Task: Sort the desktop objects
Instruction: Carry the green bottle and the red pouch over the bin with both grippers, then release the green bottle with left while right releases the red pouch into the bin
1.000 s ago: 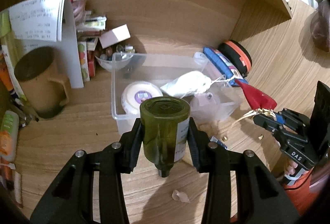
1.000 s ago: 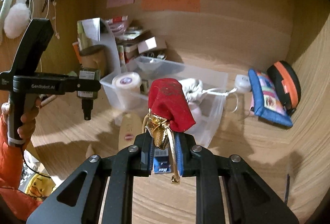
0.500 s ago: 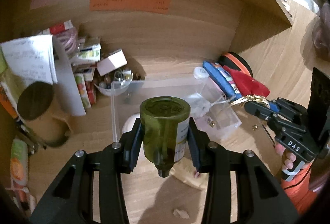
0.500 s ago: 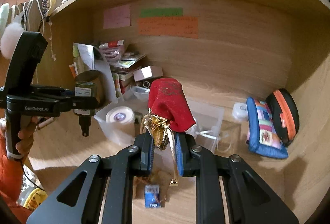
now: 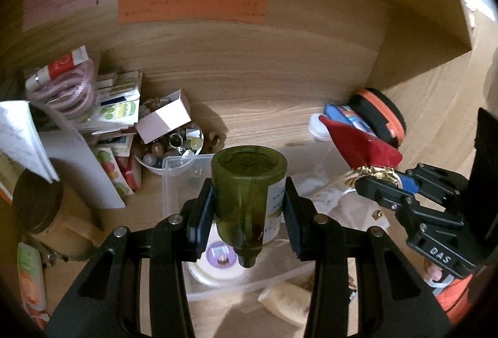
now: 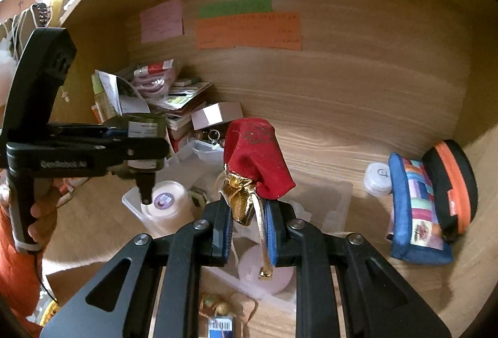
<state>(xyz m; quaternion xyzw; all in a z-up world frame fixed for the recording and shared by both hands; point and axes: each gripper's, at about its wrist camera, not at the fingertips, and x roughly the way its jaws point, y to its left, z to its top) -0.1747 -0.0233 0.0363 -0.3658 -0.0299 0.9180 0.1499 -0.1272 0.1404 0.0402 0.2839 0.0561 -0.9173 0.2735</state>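
My left gripper (image 5: pixel 247 207) is shut on a dark green glass bottle (image 5: pixel 249 192), held upside down with its neck toward me, above a clear plastic bin (image 5: pixel 174 170). In the right wrist view that same bottle (image 6: pixel 144 132) hangs at the left over a white roll (image 6: pixel 165 204) inside the bin (image 6: pixel 339 210). My right gripper (image 6: pixel 249 224) is shut on the gold neck of a red drawstring pouch (image 6: pixel 255 157), also above the bin. From the left wrist view the pouch (image 5: pixel 358 145) and the right gripper (image 5: pixel 378 179) show at the right.
A pile of boxes, papers and a glass bowl of beads (image 5: pixel 174 148) fills the back left corner, beside a brown mug (image 5: pixel 40 207). A blue pencil case (image 6: pixel 417 207), an orange-black pouch (image 6: pixel 451 182) and a small white pot (image 6: pixel 378 178) lie at the right. Coloured notes (image 6: pixel 246 30) hang on the back wall.
Both grippers have moved forward and up over the bin with the bottle and the pouch still held. The bin now lies under them and the back wall looks nearer.
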